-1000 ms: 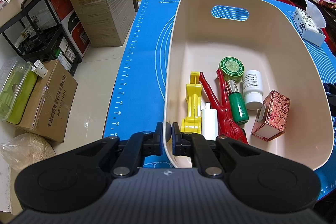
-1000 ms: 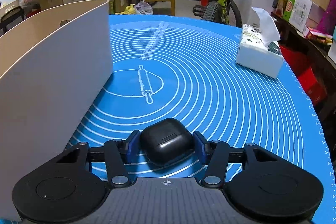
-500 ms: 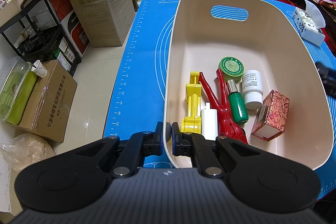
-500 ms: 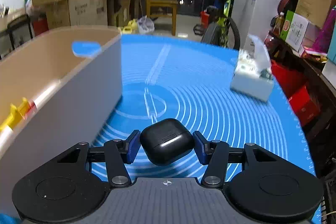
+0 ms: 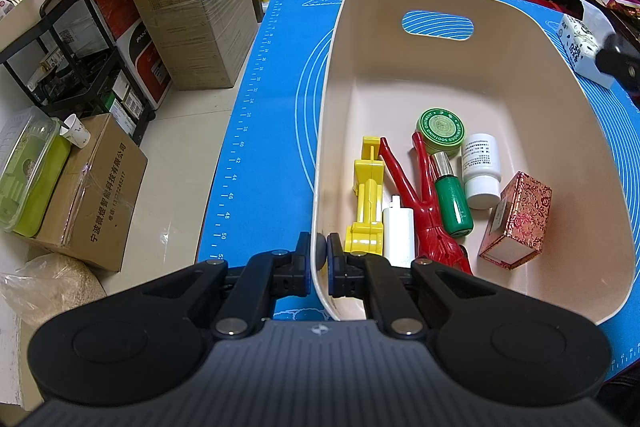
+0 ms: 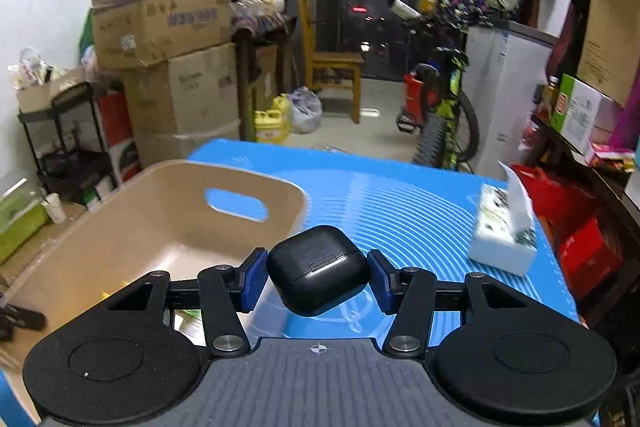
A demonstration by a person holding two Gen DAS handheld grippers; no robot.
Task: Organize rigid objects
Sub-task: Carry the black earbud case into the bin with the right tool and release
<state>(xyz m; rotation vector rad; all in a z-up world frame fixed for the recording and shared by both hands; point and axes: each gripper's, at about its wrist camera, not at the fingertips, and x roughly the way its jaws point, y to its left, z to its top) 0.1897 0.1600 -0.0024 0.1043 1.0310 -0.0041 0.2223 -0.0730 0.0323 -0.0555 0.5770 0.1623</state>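
My left hand-held gripper [image 5: 319, 254] is clamped on the near left rim of a beige plastic bin [image 5: 520, 75], one finger outside the wall and one inside. The bin sits on a blue baking mat [image 5: 260, 115] printed with white rings and a ruler scale, which covers the table. Inside the bin, near my end, lie a yellow clip [image 5: 368, 199], a small white piece [image 5: 398, 231], a red clip [image 5: 424, 203], a green bottle with a silver cap [image 5: 450, 195], a round green tin [image 5: 440, 127], a white pill bottle [image 5: 482, 169] and a red patterned box [image 5: 518, 217]. My right hand-held gripper [image 6: 318, 277] is closed on a black earbud case [image 6: 318, 269], held in the air above the mat just beside the bin's right wall [image 6: 160, 203]. A tissue box [image 6: 504, 243] stands on the mat to the right, well apart from the bin. Around the table the room is crowded: stacked cardboard boxes [image 6: 176, 67] and a black shelf cart [image 5: 80, 67] on the left, more boxes and a green lidded container [image 5: 28, 171] on the pale tiled floor, a wooden chair [image 6: 328, 67] and a yellow jug [image 6: 272, 123] beyond the far edge, a bicycle [image 6: 444, 115] by a white appliance, and dark windows at the back.
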